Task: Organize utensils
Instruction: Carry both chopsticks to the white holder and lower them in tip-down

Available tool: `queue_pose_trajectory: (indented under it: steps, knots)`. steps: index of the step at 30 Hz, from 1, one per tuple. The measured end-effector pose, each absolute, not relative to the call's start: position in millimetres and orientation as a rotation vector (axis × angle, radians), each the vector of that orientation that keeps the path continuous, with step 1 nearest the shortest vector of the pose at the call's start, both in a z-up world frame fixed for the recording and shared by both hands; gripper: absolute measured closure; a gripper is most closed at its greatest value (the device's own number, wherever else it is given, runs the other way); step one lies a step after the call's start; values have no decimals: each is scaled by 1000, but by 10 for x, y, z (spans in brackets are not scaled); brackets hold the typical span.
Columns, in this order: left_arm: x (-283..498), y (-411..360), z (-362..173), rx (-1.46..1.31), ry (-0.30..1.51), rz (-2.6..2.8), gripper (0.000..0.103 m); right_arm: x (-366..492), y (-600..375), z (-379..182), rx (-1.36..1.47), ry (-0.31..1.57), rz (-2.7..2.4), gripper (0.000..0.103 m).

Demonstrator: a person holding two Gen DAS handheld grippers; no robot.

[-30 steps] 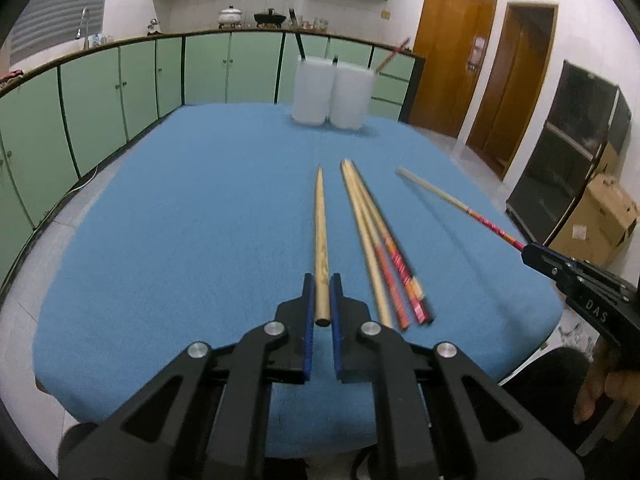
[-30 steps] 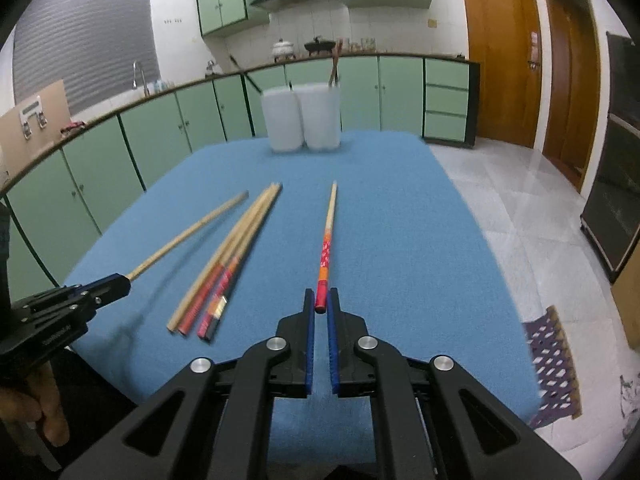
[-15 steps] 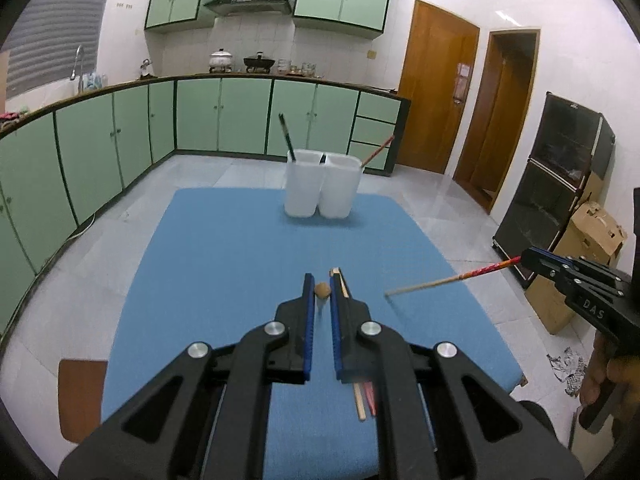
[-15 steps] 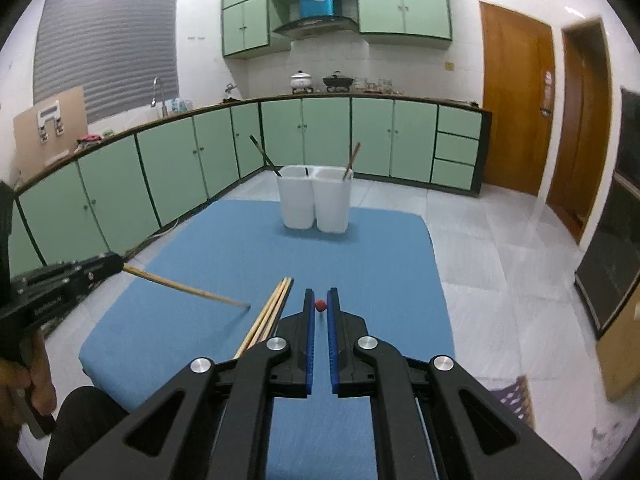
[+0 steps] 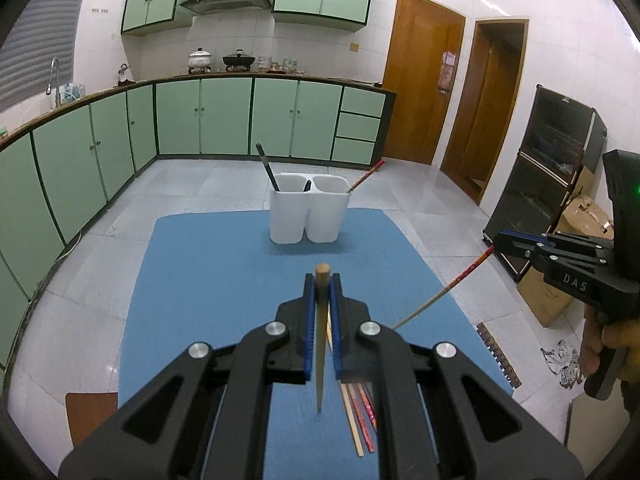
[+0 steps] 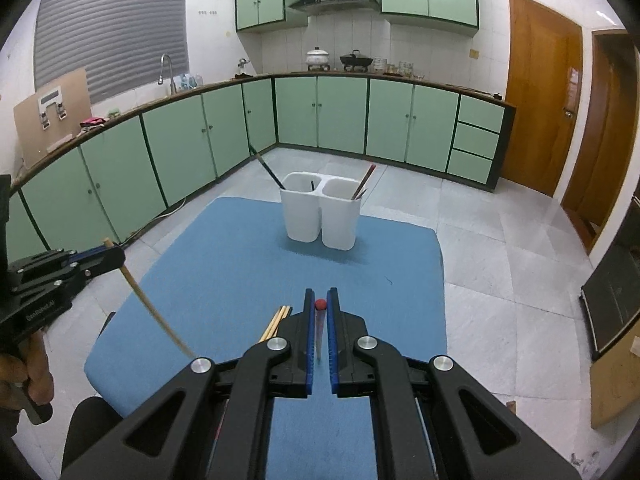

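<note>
- My left gripper [image 5: 322, 280] is clamped on one plain wooden chopstick [image 5: 321, 344], tip hanging down over the blue mat [image 5: 208, 280].
- My right gripper [image 6: 320, 305] is clamped on one red-ended chopstick [image 6: 319, 326], also held off the mat.
- Three or so loose chopsticks [image 5: 358, 412] lie on the mat near its front edge, at 5 o'clock from my left jaws.
- Bare mat runs ahead at 12 o'clock to the white two-cup holder [image 6: 320, 216], near the far edge; about two sticks stand in each cup.
</note>
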State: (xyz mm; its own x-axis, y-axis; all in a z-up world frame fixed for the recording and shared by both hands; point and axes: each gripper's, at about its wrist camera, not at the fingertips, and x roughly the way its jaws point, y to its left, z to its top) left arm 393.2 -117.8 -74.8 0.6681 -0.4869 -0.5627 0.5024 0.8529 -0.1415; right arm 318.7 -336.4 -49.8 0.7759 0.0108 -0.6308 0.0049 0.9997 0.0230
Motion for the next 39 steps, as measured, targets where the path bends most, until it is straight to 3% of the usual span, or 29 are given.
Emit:
queue_pose_trajectory:
  steps: [9,26,33,39]
  knots:
    - [4184,-1252,-531,82,617,-555,97,3400,-3342,-117,12,685,40,98]
    - [5034,-1759,669,78,407,-517,97,4409,-3537,909,49,572,15,98]
    - [5539,-2052,857,41,329,-479,97,4958,-3736,972,54,523,-29,98]
    - [6089,-2373,583,41,329,-466,97,5507,-3895,677,56,524,-45,98]
